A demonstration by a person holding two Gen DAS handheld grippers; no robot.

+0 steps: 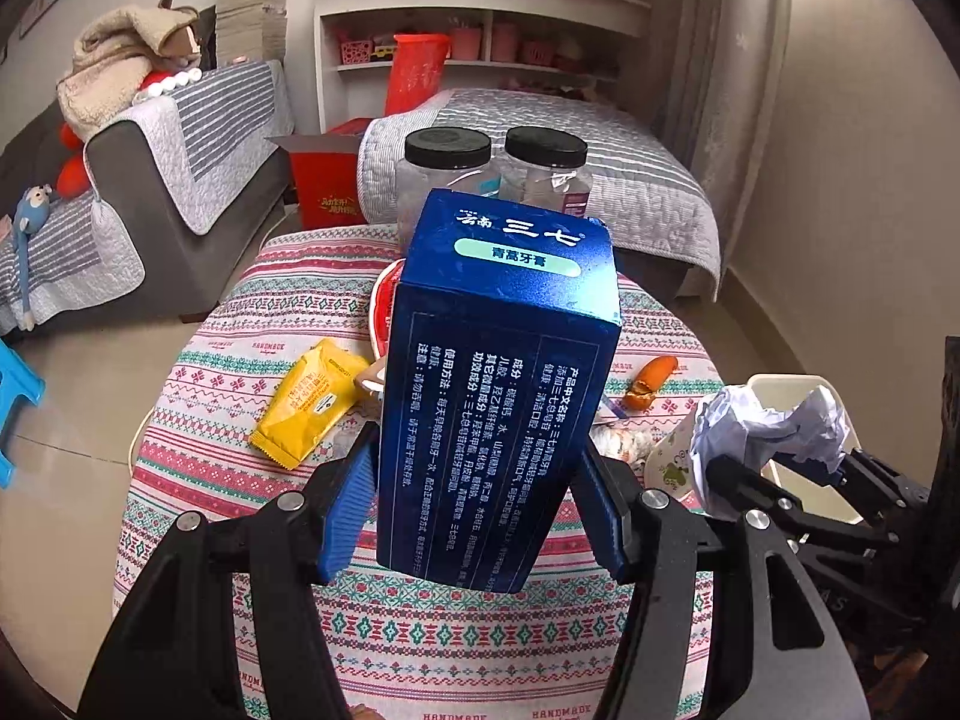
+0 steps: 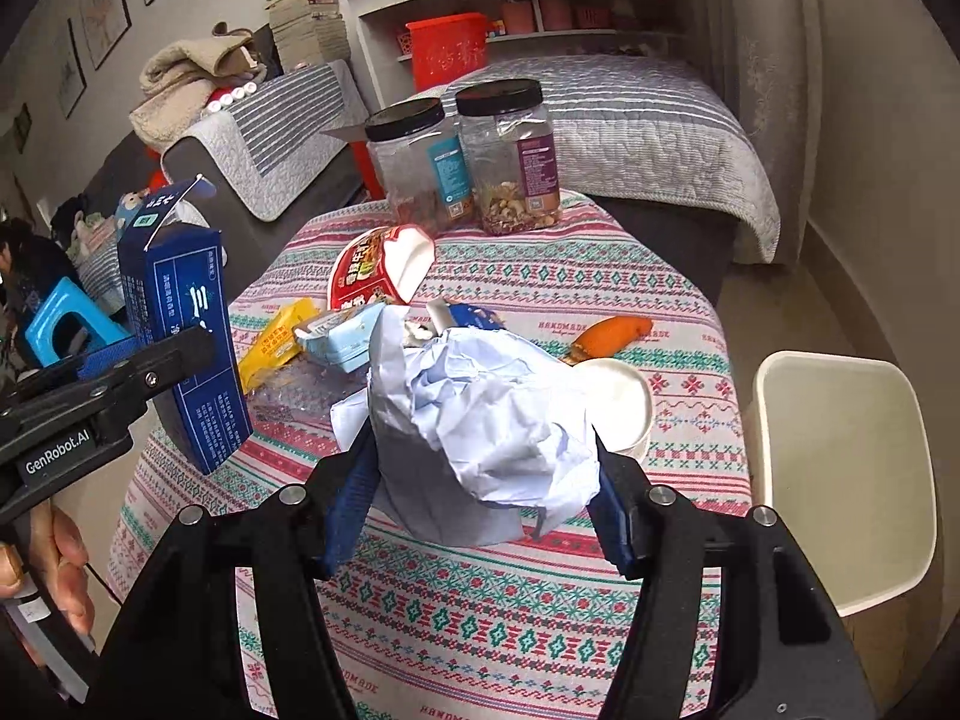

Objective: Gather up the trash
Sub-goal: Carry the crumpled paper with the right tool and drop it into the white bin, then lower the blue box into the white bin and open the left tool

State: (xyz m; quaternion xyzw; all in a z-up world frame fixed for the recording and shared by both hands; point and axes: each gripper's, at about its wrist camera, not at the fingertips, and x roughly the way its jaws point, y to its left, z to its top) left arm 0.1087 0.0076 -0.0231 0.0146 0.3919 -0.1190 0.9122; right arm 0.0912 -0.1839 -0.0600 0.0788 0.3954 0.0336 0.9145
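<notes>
My left gripper (image 1: 474, 480) is shut on a dark blue toothpaste box (image 1: 504, 348), held upright above the table. The right wrist view shows the same box (image 2: 180, 324) at the left, in the left gripper (image 2: 150, 360). A crumpled ball of white and pale blue paper (image 2: 480, 396) is pressed between the blue pads of my right gripper (image 2: 480, 468), which is shut on it and lifted off the patterned tablecloth (image 2: 540, 600). In the left wrist view that paper (image 1: 768, 426) hangs at the right, in front of a white bin (image 1: 780, 384).
On the cloth lie a yellow packet (image 2: 273, 342), a pale blue carton (image 2: 342, 339), a red noodle cup (image 2: 372, 270), an orange peel (image 2: 612, 333) and a white paper cup (image 2: 618, 402). Two black-lidded jars (image 2: 516, 156) stand at the far edge. The white bin (image 2: 840, 468) stands right of the table.
</notes>
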